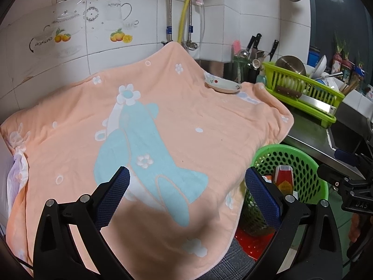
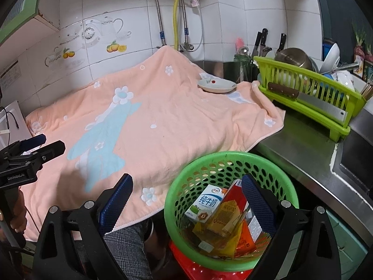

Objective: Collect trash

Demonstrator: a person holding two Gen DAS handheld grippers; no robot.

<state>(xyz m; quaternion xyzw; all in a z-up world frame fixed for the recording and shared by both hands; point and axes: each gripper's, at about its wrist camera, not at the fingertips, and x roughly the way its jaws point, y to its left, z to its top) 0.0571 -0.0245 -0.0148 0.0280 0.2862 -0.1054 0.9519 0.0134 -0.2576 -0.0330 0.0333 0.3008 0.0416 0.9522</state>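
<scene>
A green perforated basket (image 2: 177,186) stands on a red stool by the counter's front edge. It holds several cartons and wrappers, among them a white milk carton (image 2: 205,204) and a red box (image 2: 235,191). The basket also shows in the left wrist view (image 1: 310,163). My right gripper (image 2: 186,200) is open and empty just above the basket. My left gripper (image 1: 186,191) is open and empty over the peach blanket (image 1: 163,128). The left gripper also shows at the left edge of the right wrist view (image 2: 44,147).
The peach blanket (image 2: 174,116) covers the counter and carries a small white dish (image 2: 216,85). A lime dish rack (image 2: 310,88) with a cleaver and bowls stands to the right. A knife block and utensils stand at the back. A steel sink (image 2: 354,158) lies at the far right.
</scene>
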